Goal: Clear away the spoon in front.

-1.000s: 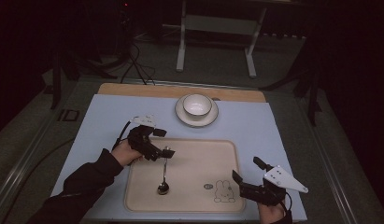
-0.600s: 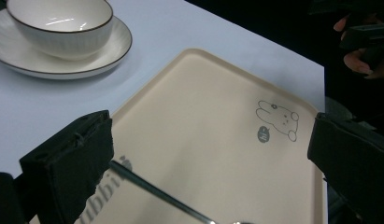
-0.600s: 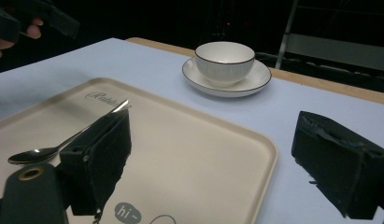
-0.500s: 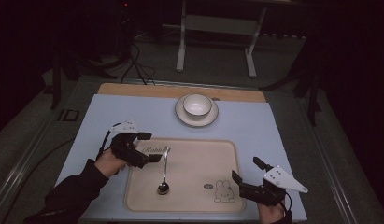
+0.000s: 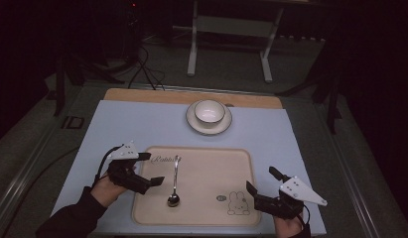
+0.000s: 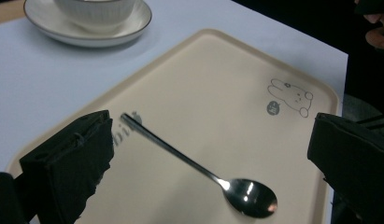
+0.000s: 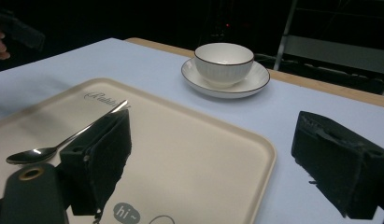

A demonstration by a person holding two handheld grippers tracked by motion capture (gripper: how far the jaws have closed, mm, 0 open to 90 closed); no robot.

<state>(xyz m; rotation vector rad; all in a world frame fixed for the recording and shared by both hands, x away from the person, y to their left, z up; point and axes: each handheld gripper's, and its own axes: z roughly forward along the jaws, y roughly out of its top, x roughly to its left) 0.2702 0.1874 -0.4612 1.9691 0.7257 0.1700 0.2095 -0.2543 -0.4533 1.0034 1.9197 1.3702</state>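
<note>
A metal spoon (image 5: 174,181) lies on the beige tray (image 5: 211,163), bowl end toward the near edge. My left gripper (image 5: 155,168) stands open at the tray's left rim, its jaws just left of the spoon and apart from it. In the left gripper view the spoon (image 6: 189,161) lies flat between and beyond the wide-apart jaws. My right gripper (image 5: 261,179) stands open and empty over the tray's near right corner, by the rabbit print. The right gripper view has the spoon (image 7: 63,140) at left and the tray (image 7: 194,154) ahead.
A white bowl (image 5: 209,111) sits on a saucer (image 5: 194,124) beyond the tray, on the pale blue mat (image 5: 132,124). A wooden strip (image 5: 142,94) edges the far side of the table. Cables and a stand's legs lie on the dark floor behind.
My left gripper has drawn back from over the spoon's handle, moving left and toward the near edge. The spoon stays flat on the tray. The right gripper has not moved.
</note>
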